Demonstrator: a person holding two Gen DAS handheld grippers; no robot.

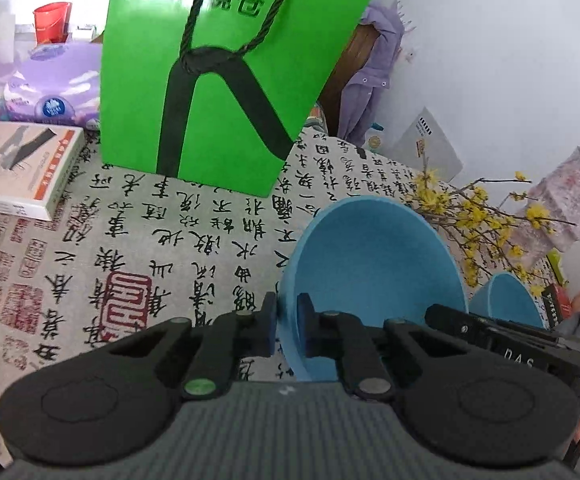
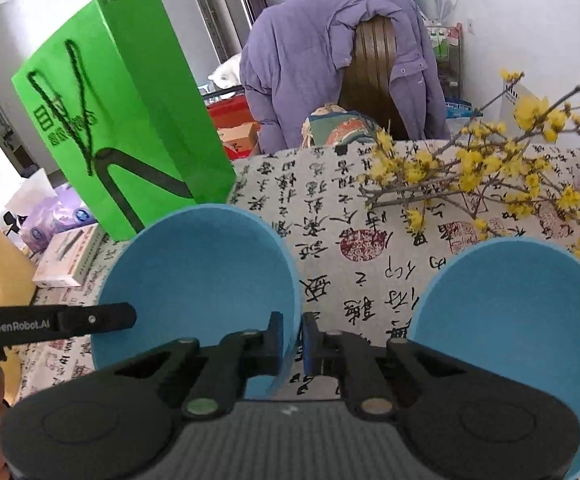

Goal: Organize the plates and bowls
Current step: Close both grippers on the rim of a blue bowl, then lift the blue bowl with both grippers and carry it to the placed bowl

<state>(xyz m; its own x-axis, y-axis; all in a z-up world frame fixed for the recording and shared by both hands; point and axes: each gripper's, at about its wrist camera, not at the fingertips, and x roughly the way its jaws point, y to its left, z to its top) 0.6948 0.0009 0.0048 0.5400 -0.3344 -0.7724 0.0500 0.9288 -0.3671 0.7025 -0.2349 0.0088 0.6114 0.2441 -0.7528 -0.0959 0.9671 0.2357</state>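
Two blue bowls stand on a table with a calligraphy-print cloth. My left gripper is shut on the left rim of the nearer bowl, one pad inside and one outside. That same bowl shows in the right wrist view, where my right gripper is shut on its right rim. The other gripper's black finger reaches each view's edge: the right one, the left one. The second blue bowl sits to the right, untouched.
A tall green paper bag stands behind the bowls. Yellow flowering branches lie at the right. A white box and a purple tissue pack are at the left. A chair draped with a purple jacket stands beyond the table.
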